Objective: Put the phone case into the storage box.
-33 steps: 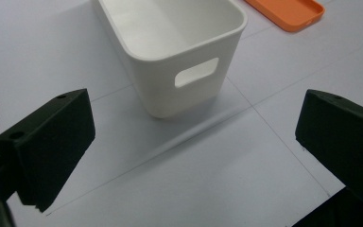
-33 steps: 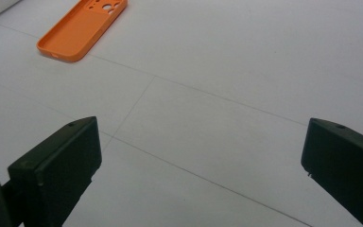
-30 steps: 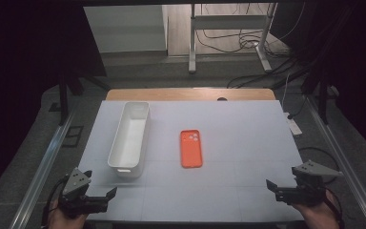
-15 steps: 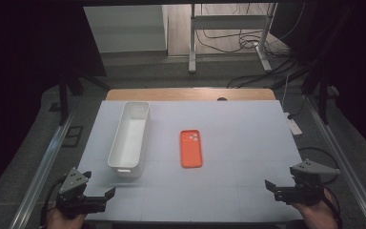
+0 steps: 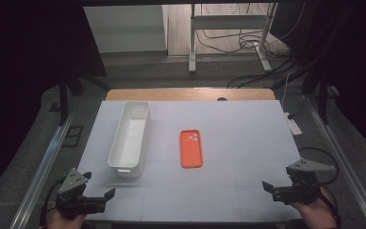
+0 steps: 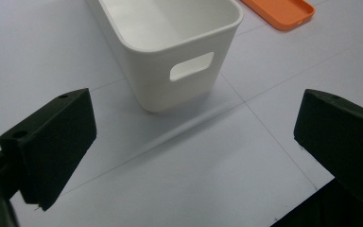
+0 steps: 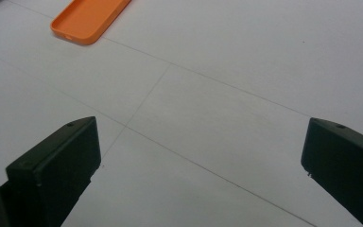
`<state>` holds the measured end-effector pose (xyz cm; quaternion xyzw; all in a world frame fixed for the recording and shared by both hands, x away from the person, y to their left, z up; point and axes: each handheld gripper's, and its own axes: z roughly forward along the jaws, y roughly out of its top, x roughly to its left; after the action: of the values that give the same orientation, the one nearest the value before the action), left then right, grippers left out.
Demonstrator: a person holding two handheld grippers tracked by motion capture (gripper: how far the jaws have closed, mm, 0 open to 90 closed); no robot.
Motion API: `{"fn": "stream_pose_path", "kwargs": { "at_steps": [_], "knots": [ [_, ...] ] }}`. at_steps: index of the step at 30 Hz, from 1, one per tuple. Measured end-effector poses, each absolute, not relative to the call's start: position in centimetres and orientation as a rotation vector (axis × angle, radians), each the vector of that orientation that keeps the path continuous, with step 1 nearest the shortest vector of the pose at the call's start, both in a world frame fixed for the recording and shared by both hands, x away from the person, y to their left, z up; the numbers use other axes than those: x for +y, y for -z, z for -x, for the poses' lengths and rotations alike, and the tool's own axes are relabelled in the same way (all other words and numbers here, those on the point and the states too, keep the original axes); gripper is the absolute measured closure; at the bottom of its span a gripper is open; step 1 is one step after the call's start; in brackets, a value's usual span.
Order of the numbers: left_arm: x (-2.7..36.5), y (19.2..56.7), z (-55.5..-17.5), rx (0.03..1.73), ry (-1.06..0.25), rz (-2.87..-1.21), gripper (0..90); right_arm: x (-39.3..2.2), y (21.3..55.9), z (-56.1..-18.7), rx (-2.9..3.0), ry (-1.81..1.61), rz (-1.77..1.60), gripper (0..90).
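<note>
Since a second ago, the left gripper [image 5: 106,196] has sunk slightly nearer; the right gripper [image 5: 269,187] barely shifts. Both are released, jaws wide, ready to reach. The orange phone case [image 5: 191,148] lies mid-table, right of the white bin [image 5: 129,137].

High view looks down from above; both gripper views, low and close, share the orange phone case [image 5: 191,148].

White oblong bin [image 5: 129,136], empty, upright, on desk's left half. Orange phone case [image 5: 191,148] flat, just right of bin, apart.
</note>
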<state>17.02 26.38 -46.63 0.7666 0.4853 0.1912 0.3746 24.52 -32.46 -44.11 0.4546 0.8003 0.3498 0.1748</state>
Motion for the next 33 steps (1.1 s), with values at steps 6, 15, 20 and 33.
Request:
{"fn": "stream_pose_path", "kwargs": {
  "at_steps": [6,15,20,33],
  "knots": [
    [26.2,46.6,-17.0,1.234,-0.495,-1.977,1.0,-32.1,44.0,-25.0,2.285,-1.017,-1.272,0.0],
    [26.2,46.7,-17.0,1.237,-0.495,-1.981,1.1,-31.0,43.9,-25.9,2.312,-1.006,-1.223,0.0],
    [26.2,46.7,-17.0,1.238,-0.494,-1.980,1.1,-30.7,43.8,-26.4,2.314,-1.011,-1.225,0.0],
    [26.3,46.7,-17.0,1.240,-0.492,-1.975,1.2,-29.6,43.8,-28.3,2.341,-1.005,-1.230,0.0]
  ]
}}
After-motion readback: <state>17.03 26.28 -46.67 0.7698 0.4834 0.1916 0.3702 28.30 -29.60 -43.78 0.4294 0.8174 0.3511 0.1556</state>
